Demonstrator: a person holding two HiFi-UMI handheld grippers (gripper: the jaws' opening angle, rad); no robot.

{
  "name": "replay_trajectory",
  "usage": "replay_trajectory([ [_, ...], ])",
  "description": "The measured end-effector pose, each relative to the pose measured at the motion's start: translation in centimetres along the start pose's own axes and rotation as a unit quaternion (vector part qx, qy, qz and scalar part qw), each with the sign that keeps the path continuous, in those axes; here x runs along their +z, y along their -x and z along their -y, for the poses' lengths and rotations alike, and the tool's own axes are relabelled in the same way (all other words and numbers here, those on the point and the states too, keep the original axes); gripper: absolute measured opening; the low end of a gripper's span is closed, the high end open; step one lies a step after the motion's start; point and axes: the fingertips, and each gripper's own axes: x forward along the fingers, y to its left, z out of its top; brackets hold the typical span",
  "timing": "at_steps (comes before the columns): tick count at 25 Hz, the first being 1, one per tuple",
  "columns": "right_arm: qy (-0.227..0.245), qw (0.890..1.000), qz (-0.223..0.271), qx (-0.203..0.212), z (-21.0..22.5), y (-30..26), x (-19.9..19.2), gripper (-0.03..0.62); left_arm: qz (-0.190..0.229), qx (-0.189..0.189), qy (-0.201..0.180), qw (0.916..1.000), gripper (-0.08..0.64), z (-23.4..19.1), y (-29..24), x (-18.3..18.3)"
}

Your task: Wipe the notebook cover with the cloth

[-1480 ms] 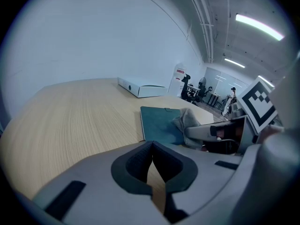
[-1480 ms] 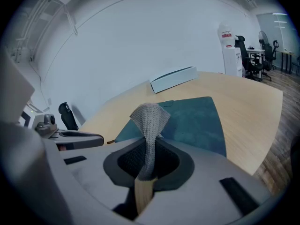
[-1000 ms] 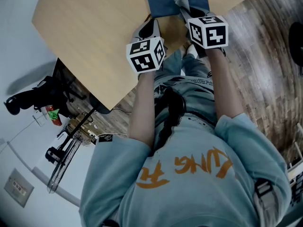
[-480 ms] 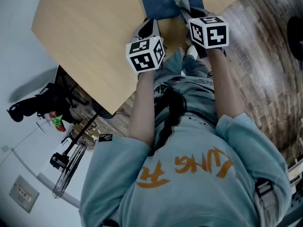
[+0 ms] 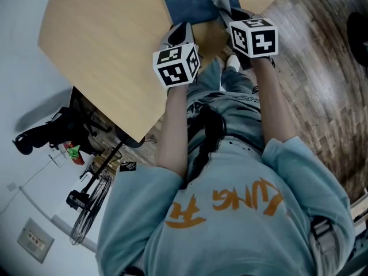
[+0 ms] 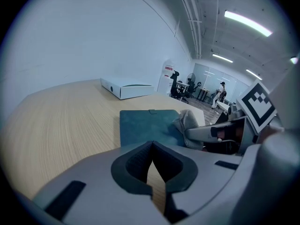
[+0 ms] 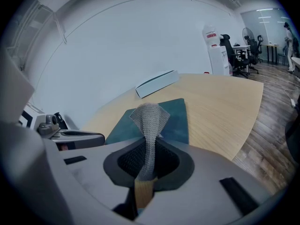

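- The right gripper is clamped on the cloth, a grey, coarse-woven strip that rises from between its jaws and flares at its free end.
- Just ahead of that gripper, the cloth's bunched end rests on the notebook, which is flat and rectangular with a matte teal cover.
- The left gripper has its dark ribbed pads together on nothing, just short of the notebook's near edge.
- Both grippers are over a pale, fine-grained wooden table.
- Beyond the notebook lies a flat white box.
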Motion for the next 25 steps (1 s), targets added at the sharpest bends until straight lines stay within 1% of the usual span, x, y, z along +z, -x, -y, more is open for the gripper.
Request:
replay_trajectory([
  [14, -0.009, 1.000, 0.007, -0.011, 1.7, 1.1, 0.2, 0.028, -0.005, -0.010, -0.010, 0.9999, 0.017, 1.6, -0.7, 0.5],
  [25, -0.021, 0.999, 0.014, -0.025, 3.6, 2.3, 0.1, 0.026, -0.009, -0.025, -0.021, 0.9994, 0.017, 3.4, -1.6, 0.8],
])
